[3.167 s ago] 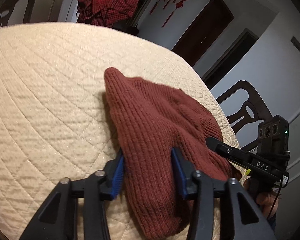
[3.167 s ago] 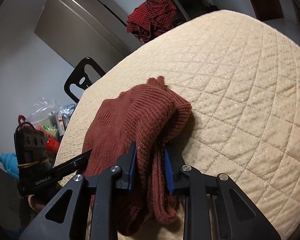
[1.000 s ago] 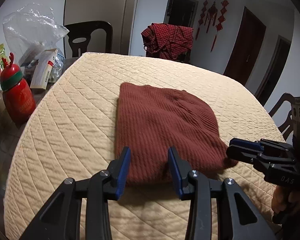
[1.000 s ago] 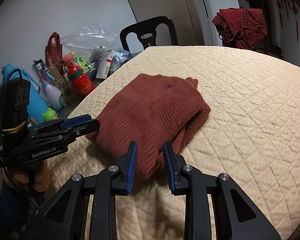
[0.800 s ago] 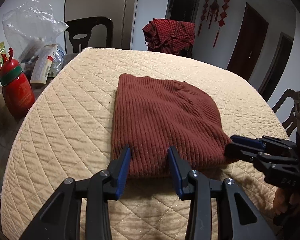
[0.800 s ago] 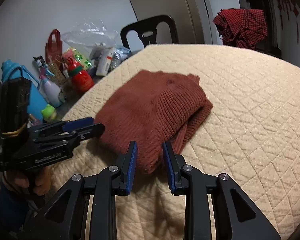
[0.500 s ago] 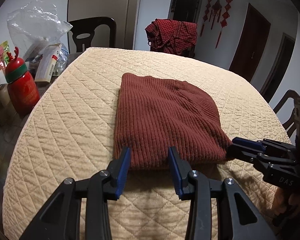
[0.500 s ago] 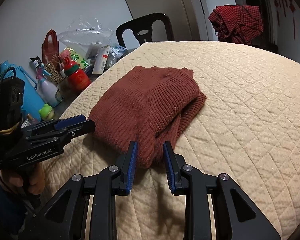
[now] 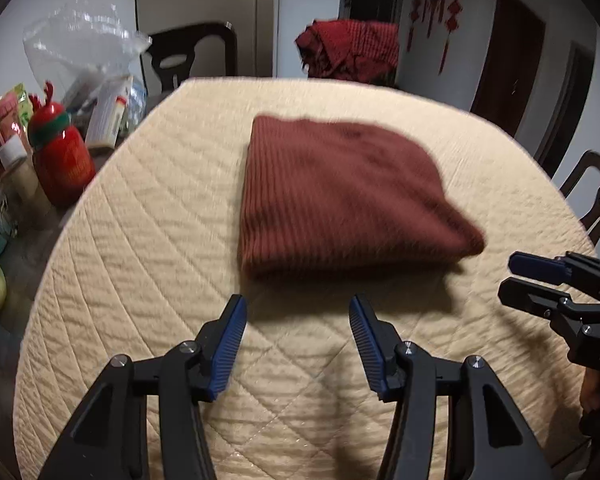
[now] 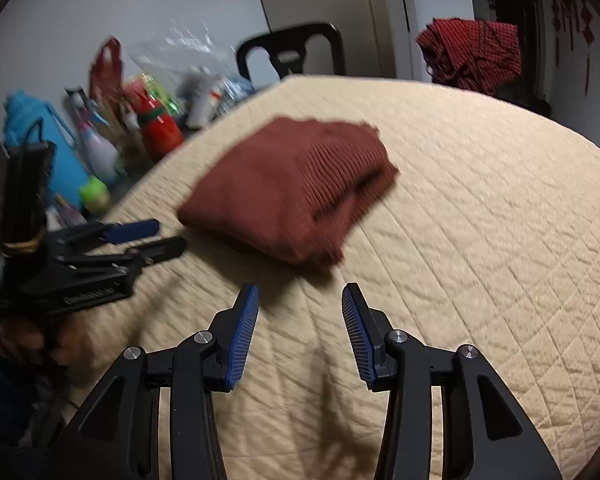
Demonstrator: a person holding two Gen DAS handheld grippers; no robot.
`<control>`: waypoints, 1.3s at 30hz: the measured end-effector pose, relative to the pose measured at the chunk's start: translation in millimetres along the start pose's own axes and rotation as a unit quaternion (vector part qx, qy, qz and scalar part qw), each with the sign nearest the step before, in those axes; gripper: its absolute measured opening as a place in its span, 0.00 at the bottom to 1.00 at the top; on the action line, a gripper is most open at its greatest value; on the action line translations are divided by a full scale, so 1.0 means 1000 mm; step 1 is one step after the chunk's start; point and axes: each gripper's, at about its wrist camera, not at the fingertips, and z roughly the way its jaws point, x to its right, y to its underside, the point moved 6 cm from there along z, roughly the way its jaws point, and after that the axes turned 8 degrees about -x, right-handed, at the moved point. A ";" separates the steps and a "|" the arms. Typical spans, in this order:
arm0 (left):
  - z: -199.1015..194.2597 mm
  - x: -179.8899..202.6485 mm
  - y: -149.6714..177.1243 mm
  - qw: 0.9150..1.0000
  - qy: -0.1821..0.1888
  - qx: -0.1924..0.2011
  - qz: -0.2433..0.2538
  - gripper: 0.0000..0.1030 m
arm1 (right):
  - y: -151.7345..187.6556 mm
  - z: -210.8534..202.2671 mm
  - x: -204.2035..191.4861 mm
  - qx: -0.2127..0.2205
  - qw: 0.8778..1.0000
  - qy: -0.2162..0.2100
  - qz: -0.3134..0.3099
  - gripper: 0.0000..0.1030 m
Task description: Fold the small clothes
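Near the front edge of the desk [image 9: 148,208], the left gripper [image 9: 298,312] hangs with its blue-padded jaws spread apart and nothing between them, pointing across the quilted cream cover toward the folded garment. Off to its right, also by the front edge, the right gripper [image 10: 300,300] has its jaws apart and empty as well — in the left wrist view it shows from the side at the right border, its two fingers [image 9: 540,266] one above the other with a gap between them. Just beyond both, around the middle of the desk, lies the rust-red knit sweater [image 9: 340,196], folded into a flat, roughly square bundle; its near fold faces the grippers, clear of both, and the layered open edges show along its right side in the right wrist view, where it reads as a thick stack [image 10: 296,188]. Both views are somewhat motion-blurred. Past the desk's left edge stands a clutter of things: a red bottle with a green collar [image 9: 60,160], a clear plastic bag [image 9: 80,52], a small carton [image 9: 108,116] and a blue container [image 10: 44,148]. Behind the far edge, a dark chair [image 9: 192,60] stands at the left and a red checked cloth [image 9: 352,52] is draped further right.
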 end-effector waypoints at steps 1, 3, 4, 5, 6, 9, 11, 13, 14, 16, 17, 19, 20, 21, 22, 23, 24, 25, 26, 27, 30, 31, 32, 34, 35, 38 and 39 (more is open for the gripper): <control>0.004 -0.001 0.002 1.000 -0.003 -0.006 -0.002 0.55 | 0.002 0.006 0.002 -0.009 1.000 0.011 0.000 0.43; 0.010 -0.002 0.006 1.000 -0.009 -0.013 -0.001 0.55 | 0.007 0.013 0.006 -0.019 0.999 0.034 -0.005 0.43; 0.011 -0.002 0.007 1.000 -0.011 -0.011 0.002 0.55 | 0.009 0.017 0.007 -0.025 0.999 0.047 -0.009 0.43; 0.010 0.000 0.008 1.000 -0.013 -0.008 0.006 0.57 | 0.011 0.020 0.009 -0.031 0.998 0.057 -0.012 0.43; 0.010 0.001 0.008 1.000 -0.014 -0.008 0.008 0.58 | 0.011 0.020 0.009 -0.027 0.998 0.059 -0.015 0.44; 0.011 0.003 0.009 1.000 -0.018 -0.006 0.012 0.61 | 0.013 0.020 0.007 -0.028 0.997 0.067 -0.021 0.45; 0.011 0.005 0.010 1.000 -0.020 -0.006 0.017 0.65 | 0.013 0.021 0.006 -0.029 0.997 0.072 -0.026 0.46; 0.011 0.005 0.010 1.000 -0.023 -0.007 0.016 0.67 | 0.014 0.021 0.005 -0.030 0.996 0.074 -0.027 0.46; 0.011 0.004 0.010 1.000 -0.021 -0.007 0.015 0.67 | 0.014 0.021 0.005 -0.030 0.997 0.073 -0.027 0.47; 0.012 0.003 0.009 1.000 -0.018 -0.007 0.013 0.68 | 0.014 0.021 0.004 -0.030 0.997 0.072 -0.028 0.48; 0.012 0.003 0.009 1.000 -0.018 -0.007 0.013 0.68 | 0.014 0.022 0.003 -0.030 0.997 0.071 -0.030 0.50; 0.012 0.003 0.010 1.000 -0.020 -0.008 0.014 0.69 | 0.015 0.022 0.002 -0.031 0.996 0.072 -0.033 0.51; 0.012 0.003 0.010 1.000 -0.020 -0.008 0.015 0.69 | 0.015 0.023 0.001 -0.032 0.996 0.074 -0.034 0.52; 0.013 0.003 0.009 1.000 -0.019 -0.008 0.015 0.69 | 0.015 0.023 0.001 -0.032 0.996 0.074 -0.035 0.52; 0.013 0.003 0.009 1.000 -0.018 -0.009 0.014 0.70 | 0.014 0.024 0.001 -0.032 0.996 0.074 -0.035 0.52; 0.013 0.002 0.009 1.000 -0.017 -0.009 0.014 0.70 | 0.015 0.024 0.001 -0.032 0.996 0.073 -0.034 0.52; 0.013 0.002 0.008 1.000 -0.017 -0.009 0.014 0.70 | 0.015 0.023 0.001 -0.032 0.996 0.072 -0.034 0.52; 0.013 0.002 0.008 1.000 -0.017 -0.009 0.014 0.70 | 0.015 0.023 0.001 -0.032 0.996 0.071 -0.033 0.52; 0.014 0.002 0.008 1.000 -0.017 -0.009 0.015 0.71 | 0.015 0.023 0.001 -0.032 0.996 0.072 -0.034 0.52; 0.013 0.002 0.008 1.000 -0.017 -0.009 0.014 0.71 | 0.015 0.024 0.000 -0.032 0.996 0.073 -0.034 0.52; 0.014 0.002 0.008 1.000 -0.017 -0.009 0.013 0.72 | 0.015 0.023 0.001 -0.032 0.996 0.072 -0.034 0.53; 0.014 0.002 0.008 1.000 -0.017 -0.009 0.013 0.73 | 0.015 0.023 0.002 -0.032 0.996 0.071 -0.033 0.53; 0.014 0.002 0.008 1.000 -0.017 -0.010 0.013 0.73 | 0.015 0.023 0.002 -0.032 0.996 0.071 -0.033 0.53; 0.014 0.002 0.008 1.000 -0.016 -0.010 0.014 0.74 | 0.015 0.023 0.002 -0.032 0.996 0.071 -0.034 0.53; 0.014 0.002 0.009 1.000 -0.016 -0.010 0.015 0.75 | 0.015 0.023 0.002 -0.032 0.996 0.071 -0.033 0.53; 0.015 0.002 0.009 1.000 -0.017 -0.011 0.016 0.75 | 0.015 0.023 0.002 -0.032 0.996 0.072 -0.034 0.53; 0.015 0.002 0.009 1.000 -0.017 -0.011 0.016 0.75 | 0.015 0.023 0.002 -0.032 0.996 0.071 -0.033 0.53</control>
